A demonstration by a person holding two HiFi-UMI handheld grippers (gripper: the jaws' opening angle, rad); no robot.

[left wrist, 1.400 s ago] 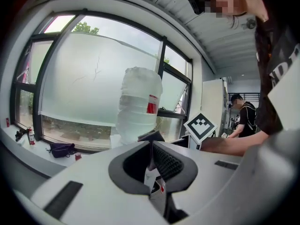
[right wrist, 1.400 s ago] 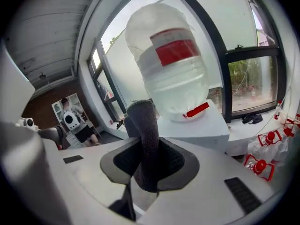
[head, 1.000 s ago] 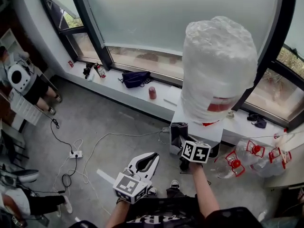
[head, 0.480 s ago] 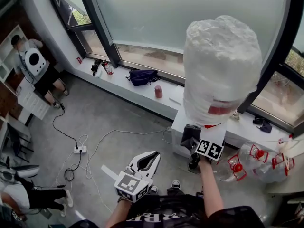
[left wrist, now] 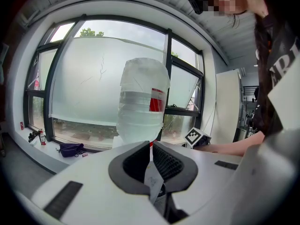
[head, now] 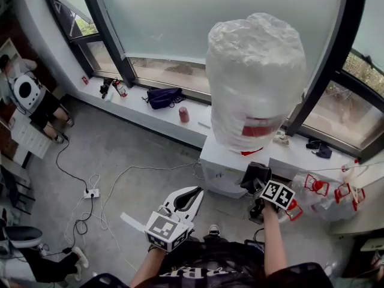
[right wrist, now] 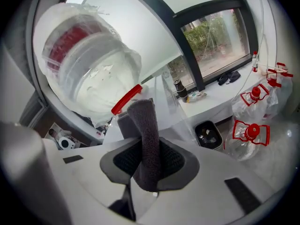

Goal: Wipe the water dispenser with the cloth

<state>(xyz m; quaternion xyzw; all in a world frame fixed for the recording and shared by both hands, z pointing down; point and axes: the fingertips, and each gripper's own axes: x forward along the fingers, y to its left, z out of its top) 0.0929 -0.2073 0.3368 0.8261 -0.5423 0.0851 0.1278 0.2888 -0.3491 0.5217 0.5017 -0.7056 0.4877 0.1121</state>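
Grey floor (head: 138, 152) below a long window wall (head: 168, 23), cables (head: 117, 185) trailing across it. White water dispenser (head: 223, 168) stands against the sill, with a plastic-wrapped bottle (head: 255, 77) upended on top. Right gripper (head: 254, 180) is at the dispenser's right-hand edge, fingers clamped on a dark grey cloth (right wrist: 146, 135). The cloth's free end rises toward the bottle's red neck (right wrist: 125, 99); contact with the casing unclear. Left gripper (head: 193, 192) hangs low over the floor, well apart from the dispenser, fingers together. Red-capped empty bottles (head: 327, 195) lie to the right.
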